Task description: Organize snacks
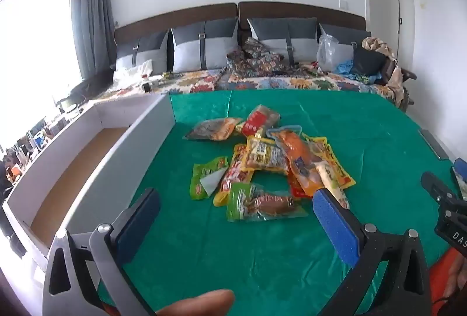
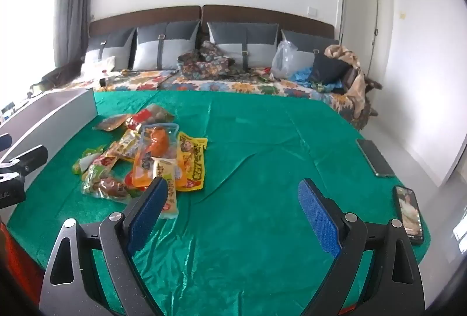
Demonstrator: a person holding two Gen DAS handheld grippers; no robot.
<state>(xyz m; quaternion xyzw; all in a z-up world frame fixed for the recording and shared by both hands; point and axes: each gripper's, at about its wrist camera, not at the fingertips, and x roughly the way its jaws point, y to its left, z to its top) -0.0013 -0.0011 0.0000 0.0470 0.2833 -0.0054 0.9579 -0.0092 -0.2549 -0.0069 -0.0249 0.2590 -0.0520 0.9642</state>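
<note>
Claws first: left gripper (image 1: 235, 203) is spread wide with nothing between its blue pads, hovering over the green cloth (image 1: 262, 263) near the desk's front edge. Straight ahead of it, basically centered in the gap, lies the nearest packet, a clear-and-green sausage pack (image 1: 258, 203), just past the fingertips. Its long axis runs left to right across the claw's line of approach, so the pads would straddle its ends, not its sides. I'd guess a wrist turn is needed before closing, or else grab it by the short way.

Behind that one is the rest of the snack pile (image 1: 268, 158), a loose overlapping heap toward the middle of the desk, leaning to the left half. The white box (image 1: 96, 164) sits along the desk's left edge, right beside the left claw, looks like where the stuff goes.

Right gripper (image 2: 232, 196) is wide too, also holding nothing, but it's pointed at bare cloth. From its view the pile sits off to its left, with a pale yellow packet (image 2: 169, 184) right next to its left finger. So the left hand is the better placed one for the pile and for the box, imo.

Two phones (image 2: 375, 157) lie by the desk's right edge, well apart from the snacks.
</note>
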